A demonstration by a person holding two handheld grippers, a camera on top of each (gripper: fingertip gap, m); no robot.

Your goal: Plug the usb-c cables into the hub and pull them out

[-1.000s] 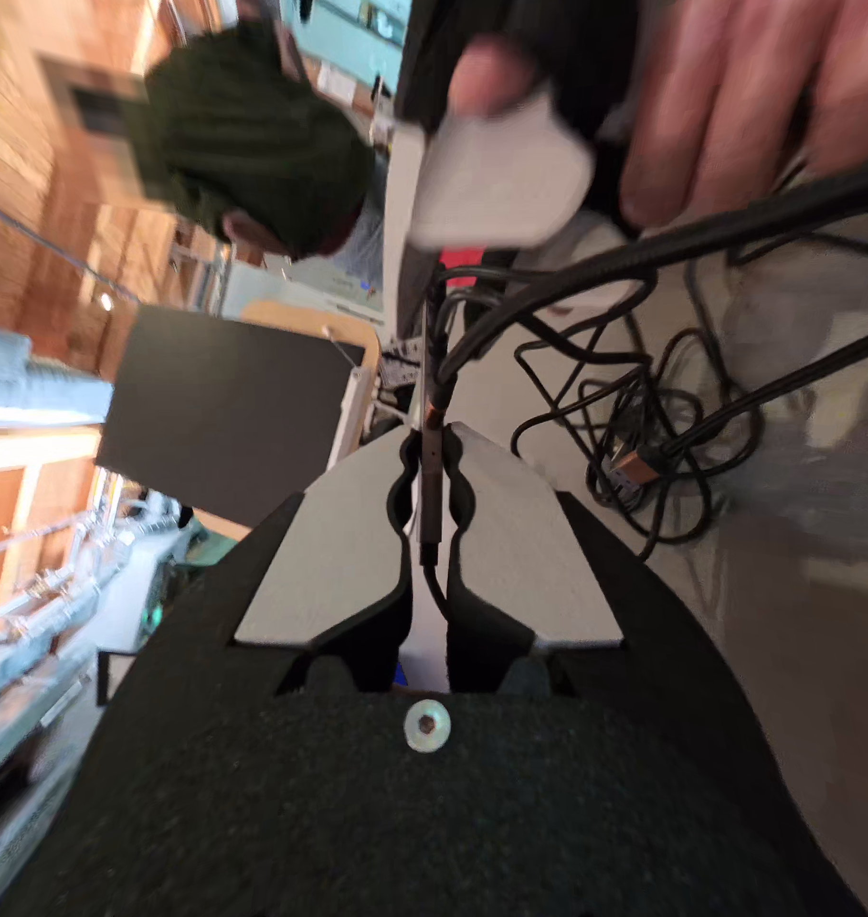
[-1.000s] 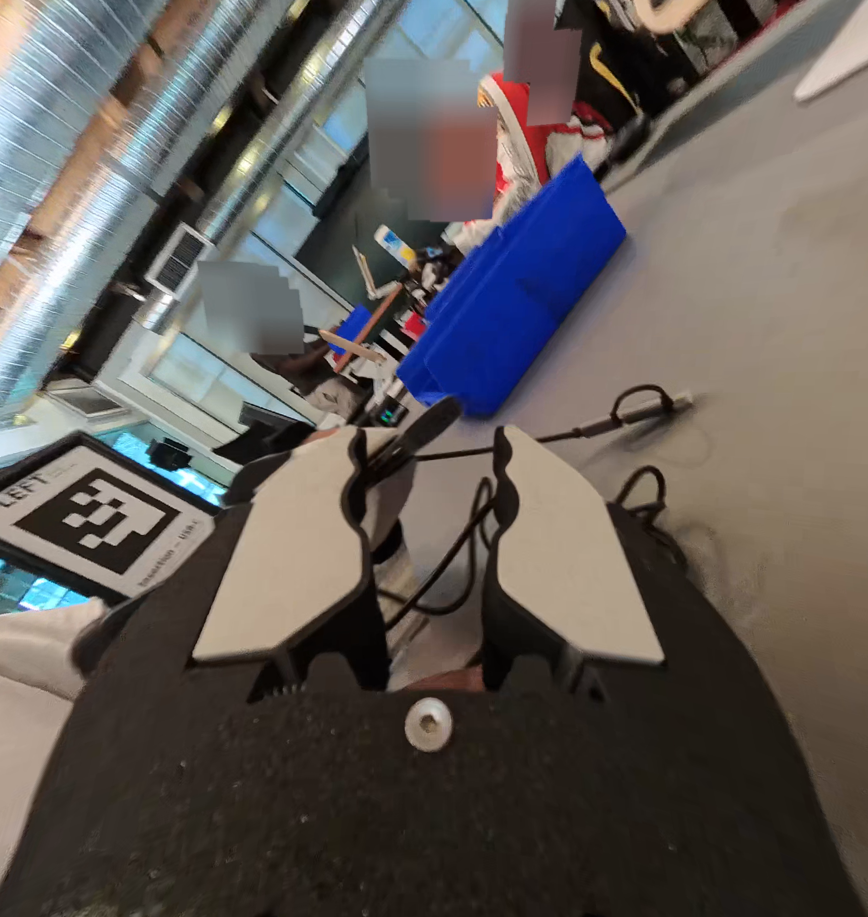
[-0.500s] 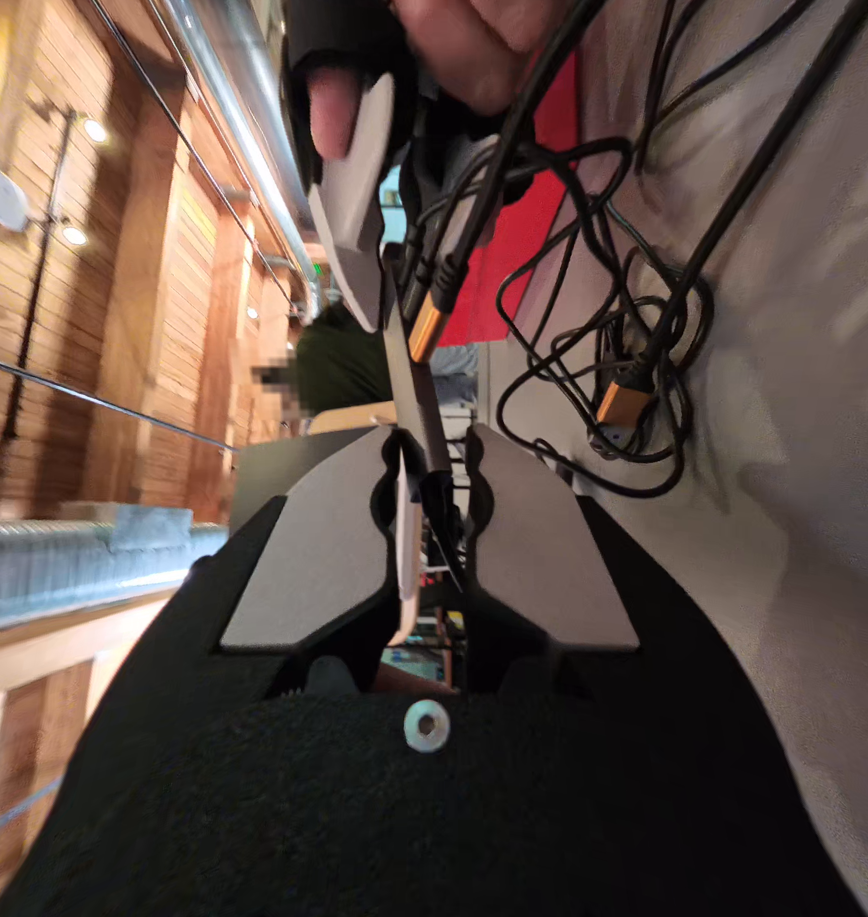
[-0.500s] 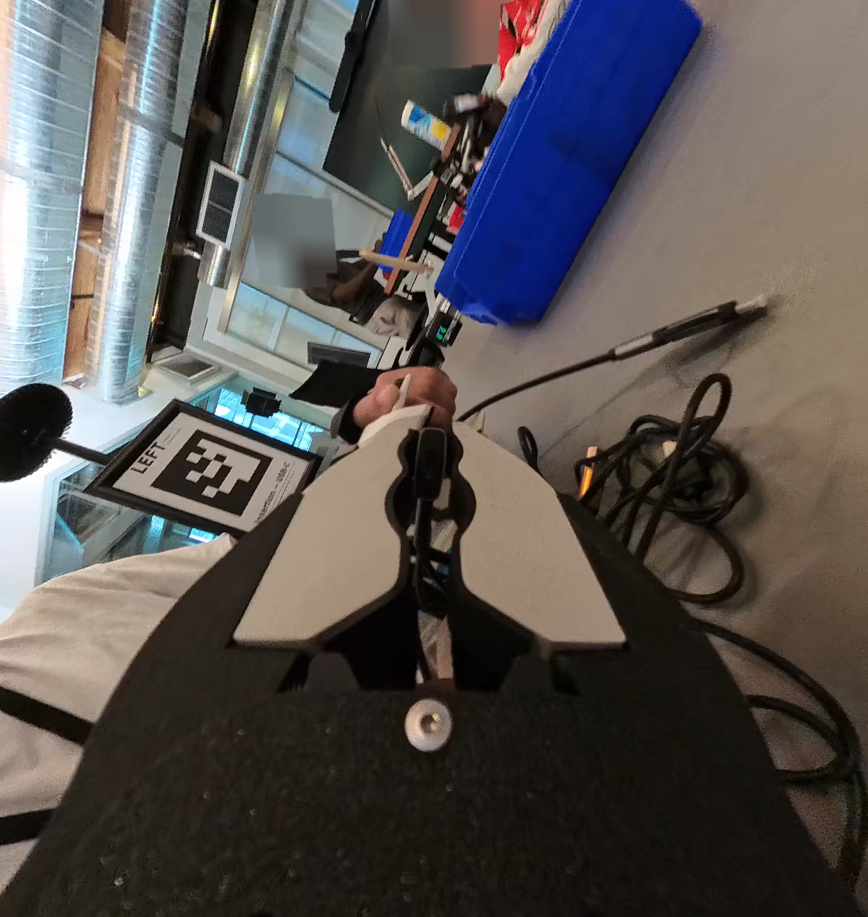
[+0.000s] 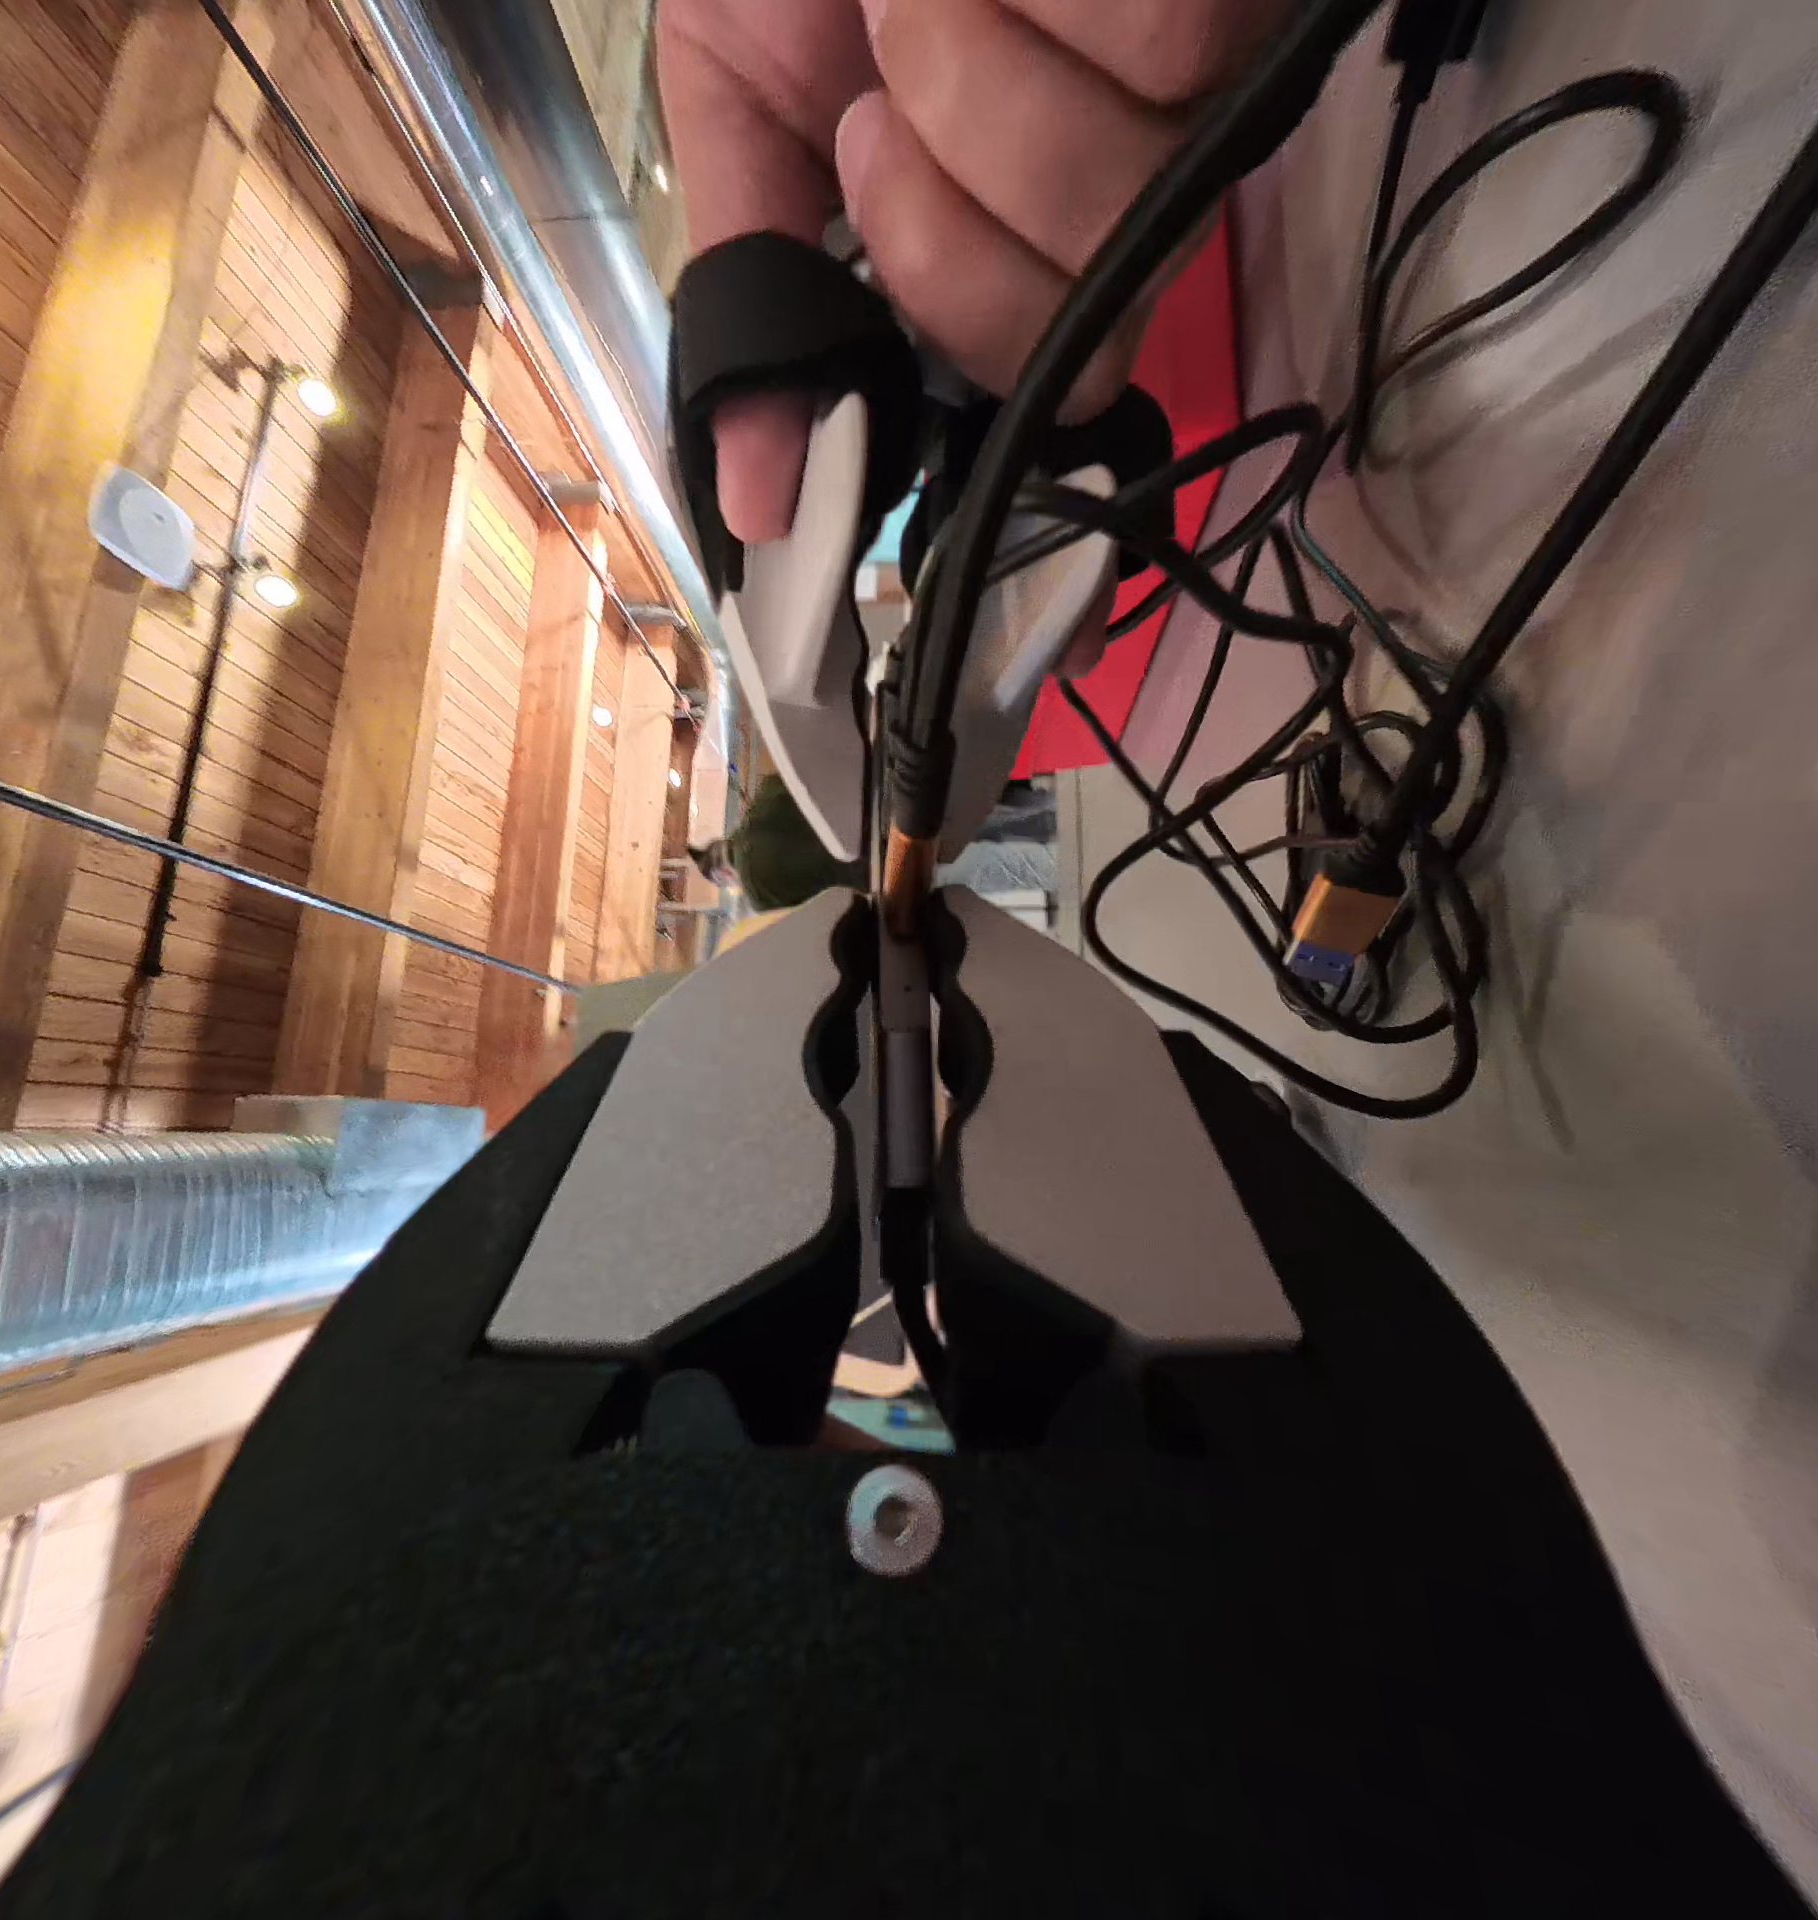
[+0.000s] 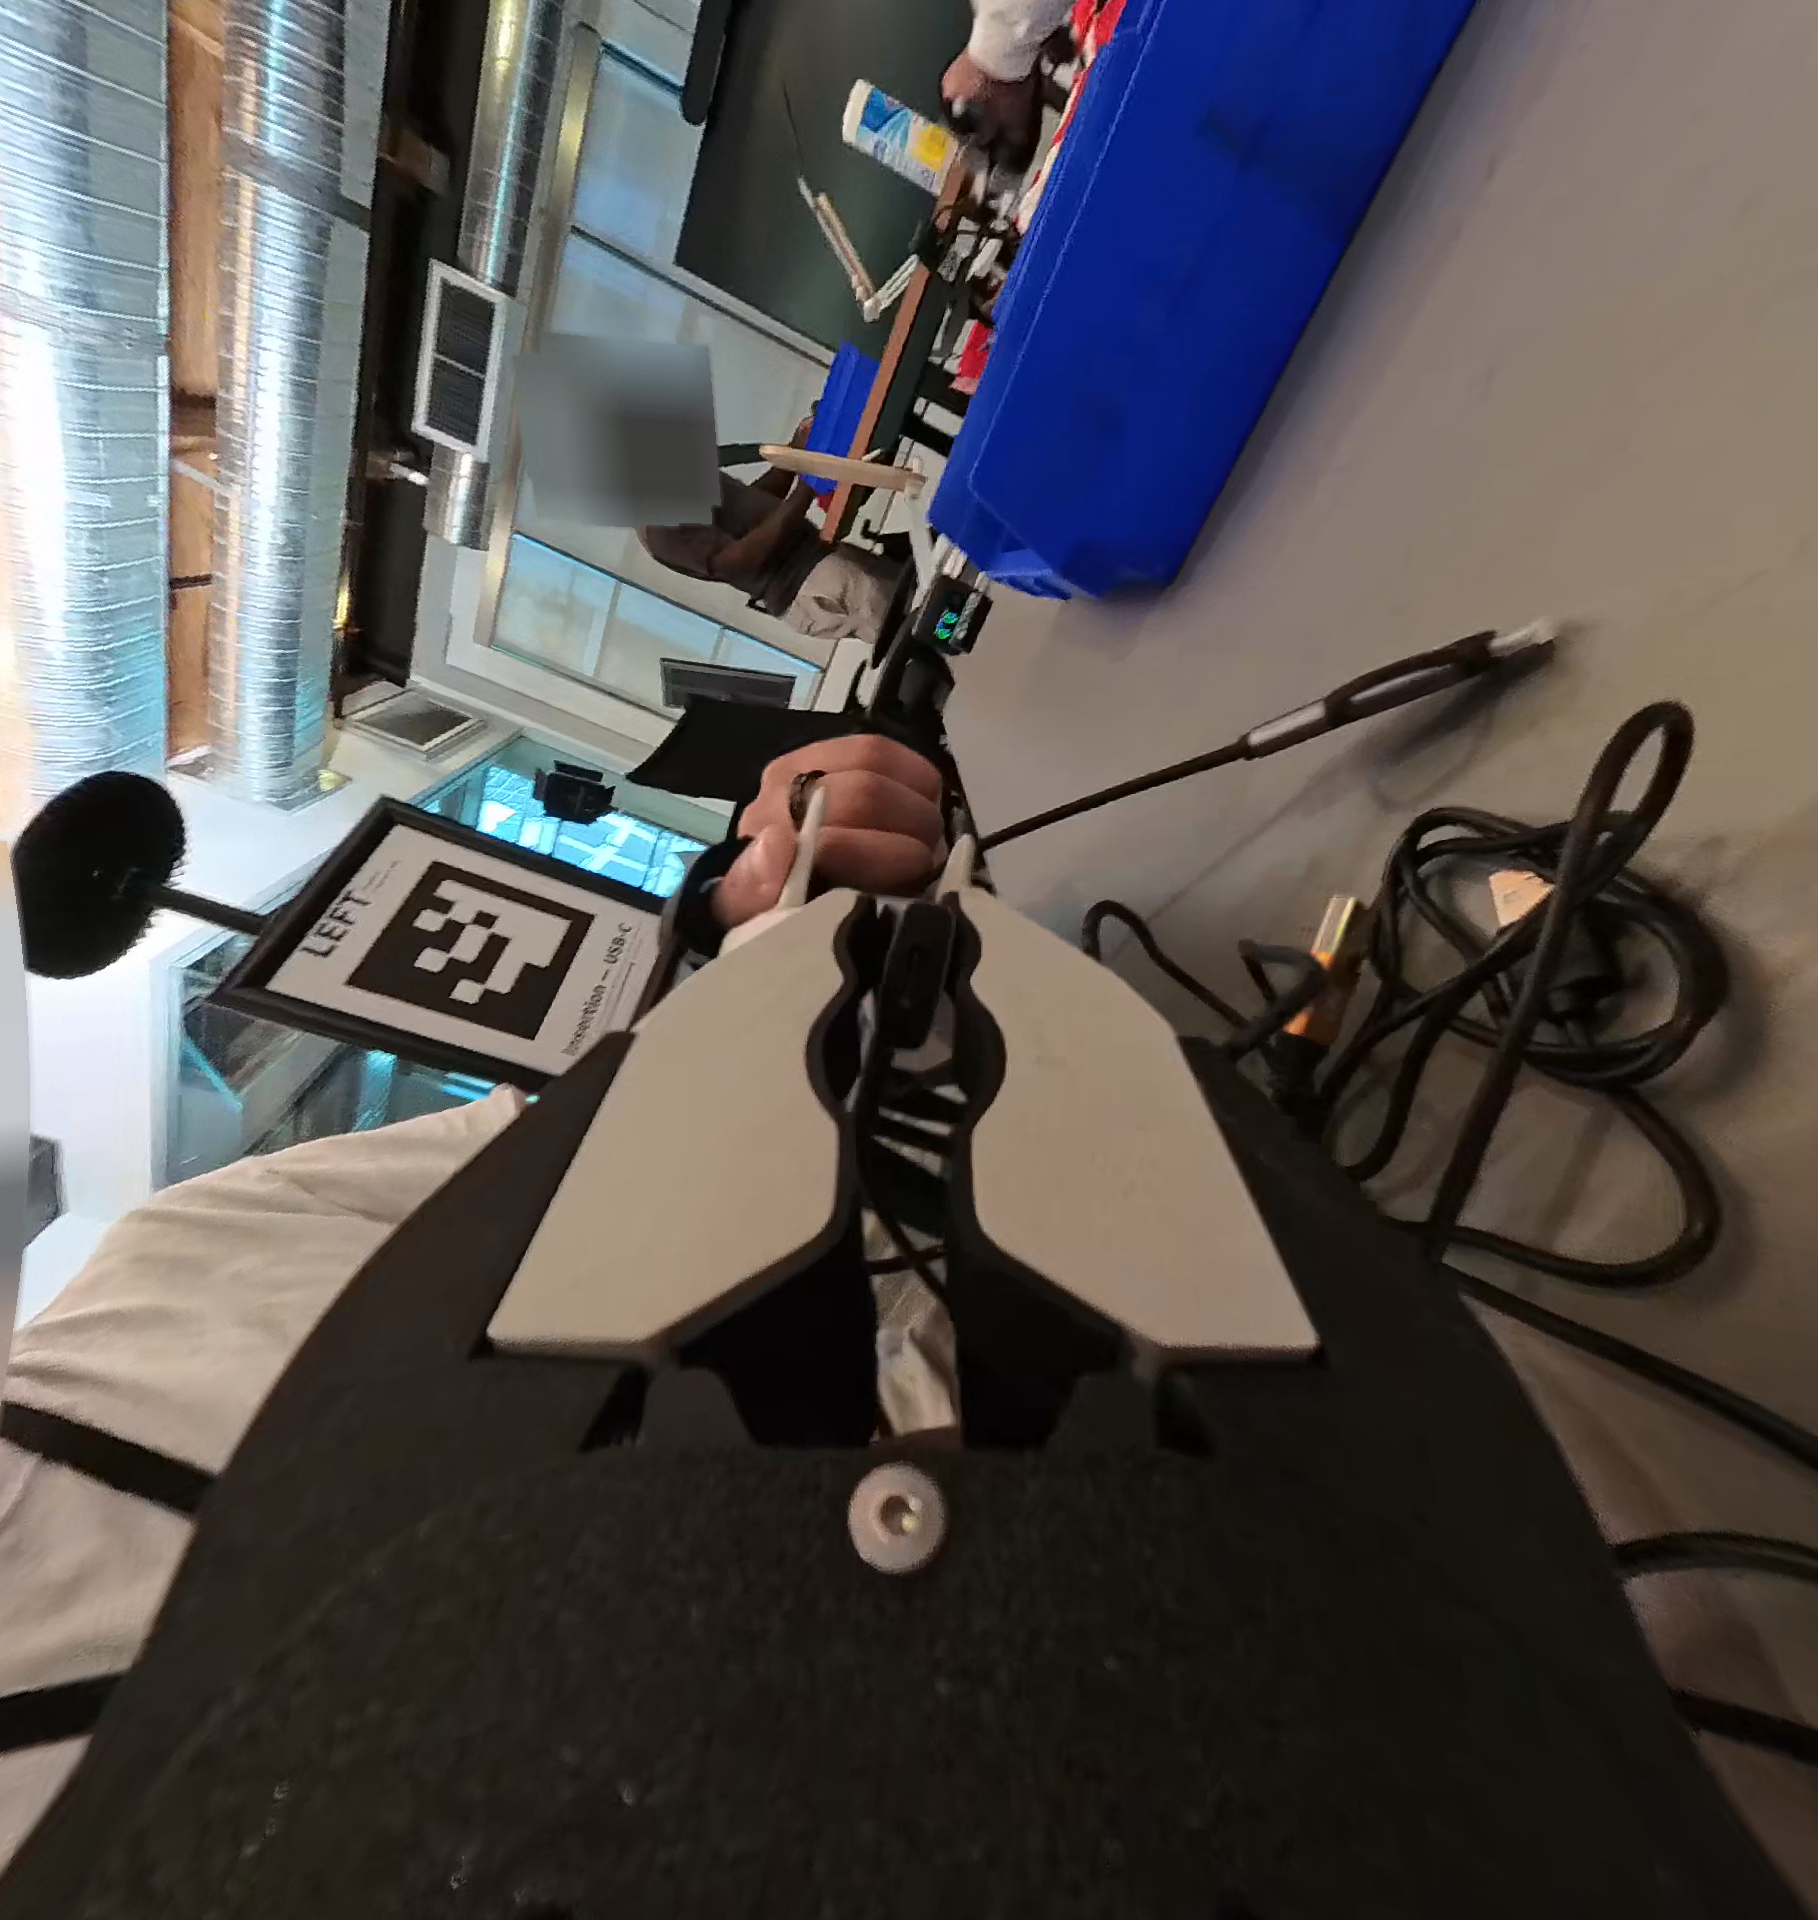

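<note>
In the left wrist view my left gripper (image 5: pixel 903 920) is shut on a slim grey hub (image 5: pixel 903 1060), seen edge-on between the jaws. My right gripper (image 5: pixel 910 831) faces it tip to tip, shut on a black cable with a copper-coloured plug (image 5: pixel 905 873). The plug touches the hub's far end; how deep it sits is hidden. In the right wrist view my right gripper (image 6: pixel 915 920) is shut on the black plug body (image 6: pixel 915 977). The left gripper's white fingers (image 6: pixel 803 862) and the hand holding it lie just beyond.
A tangle of black cables (image 6: pixel 1528 997) lies on the grey table, with an orange plug (image 5: pixel 1346 920) in it. One cable with a silver plug (image 6: pixel 1404 691) lies apart. A blue bin (image 6: pixel 1248 260) stands farther back, and a framed marker sign (image 6: pixel 437 966) stands at left.
My right gripper was open a second ago and has shut on the cable plug. The plug was tilted beside the hub and now lines up with its end.
</note>
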